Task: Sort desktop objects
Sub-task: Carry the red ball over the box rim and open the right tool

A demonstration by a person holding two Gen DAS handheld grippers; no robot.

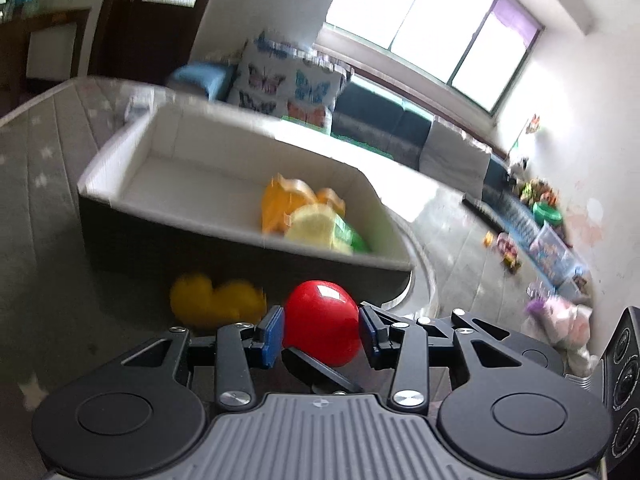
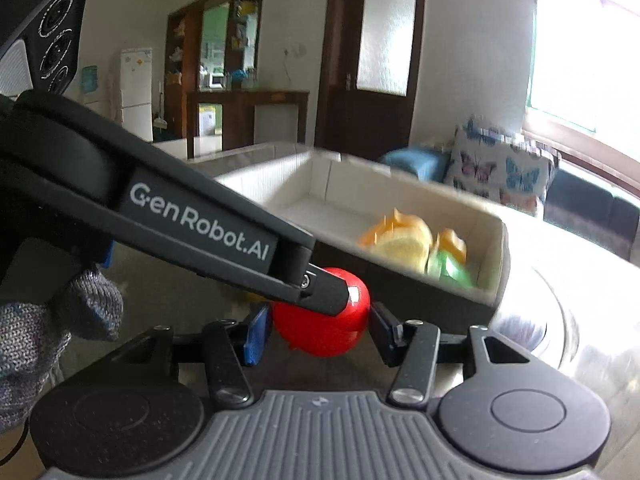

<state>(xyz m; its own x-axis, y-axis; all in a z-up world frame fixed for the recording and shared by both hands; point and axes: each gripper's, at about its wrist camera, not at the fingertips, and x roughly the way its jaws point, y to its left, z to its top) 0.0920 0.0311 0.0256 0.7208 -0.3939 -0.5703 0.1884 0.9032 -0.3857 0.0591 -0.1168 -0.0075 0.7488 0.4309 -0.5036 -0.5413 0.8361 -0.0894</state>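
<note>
The red toy (image 1: 320,320) sits dead centre between both pairs of jaws at the bottom middle of each wrist view, lifted clear of the table. The right gripper (image 2: 318,334) is clamped on its flanks. The left gripper (image 1: 320,334) stands at its widest with pads hugging the toy's sides, but whether they press I cannot tell. The toy is nearly round (no long axis worth naming, and which way it points is unclear), so grip angle matters little. The box (image 1: 224,136) lies straight ahead, above the jaws in frame, equally near either hand. The yellow toy (image 1: 216,304) rests left of the red one.
</note>
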